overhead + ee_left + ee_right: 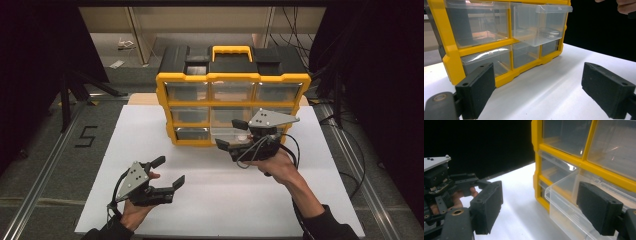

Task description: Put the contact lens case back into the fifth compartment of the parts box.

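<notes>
Fingers of both grippers stand spread with nothing pinched between them. In the high view the right gripper point(234, 134) sits just right of the frame's centre, at the front of the pulled-out drawer point(231, 134) in the bottom row of the yellow organizer point(232, 77), which fills the upper middle of that frame on the white bench point(225, 200). In the right gripper view the drawer point(564, 205) juts out at the lower right, one finger point(599, 207) in front of its clear wall and the other finger point(487, 206) at the lower left over the bench. The left gripper point(170, 172) is held in the lower left of the high view, well apart from the organizer, and its own view shows the open drawer point(539, 25) at the upper middle.
</notes>
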`<state>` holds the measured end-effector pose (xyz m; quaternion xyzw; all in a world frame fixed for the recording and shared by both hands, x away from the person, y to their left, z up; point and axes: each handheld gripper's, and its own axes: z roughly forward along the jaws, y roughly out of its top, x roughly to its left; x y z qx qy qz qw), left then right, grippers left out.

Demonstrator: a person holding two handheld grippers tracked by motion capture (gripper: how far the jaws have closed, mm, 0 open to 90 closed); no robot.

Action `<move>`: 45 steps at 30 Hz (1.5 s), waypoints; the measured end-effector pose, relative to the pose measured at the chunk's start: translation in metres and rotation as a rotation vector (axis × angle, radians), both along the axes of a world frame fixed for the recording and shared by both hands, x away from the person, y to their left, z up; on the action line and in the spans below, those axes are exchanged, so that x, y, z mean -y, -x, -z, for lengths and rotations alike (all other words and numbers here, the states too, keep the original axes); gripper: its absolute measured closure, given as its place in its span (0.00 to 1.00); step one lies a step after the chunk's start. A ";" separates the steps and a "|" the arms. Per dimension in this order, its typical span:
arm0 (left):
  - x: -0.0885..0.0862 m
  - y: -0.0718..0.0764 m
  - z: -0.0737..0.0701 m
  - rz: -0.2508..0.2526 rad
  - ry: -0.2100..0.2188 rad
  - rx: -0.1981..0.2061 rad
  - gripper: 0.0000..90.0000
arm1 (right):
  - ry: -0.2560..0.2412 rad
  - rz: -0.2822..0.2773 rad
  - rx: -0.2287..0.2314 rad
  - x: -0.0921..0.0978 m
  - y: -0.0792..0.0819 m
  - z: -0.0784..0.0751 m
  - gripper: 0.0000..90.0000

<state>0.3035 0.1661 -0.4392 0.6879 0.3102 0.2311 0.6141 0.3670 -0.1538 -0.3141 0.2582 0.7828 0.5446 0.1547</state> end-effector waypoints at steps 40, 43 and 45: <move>0.001 0.000 0.000 -0.005 -0.005 0.001 0.13 | 0.049 -0.068 -0.097 -0.007 0.017 0.032 0.25; 0.000 0.000 0.000 -0.004 -0.006 0.002 0.13 | 0.054 -0.067 -0.104 -0.006 0.018 0.035 0.25; 0.000 0.000 0.000 -0.005 -0.002 0.001 0.13 | 0.059 -0.068 -0.110 -0.006 0.017 0.037 0.25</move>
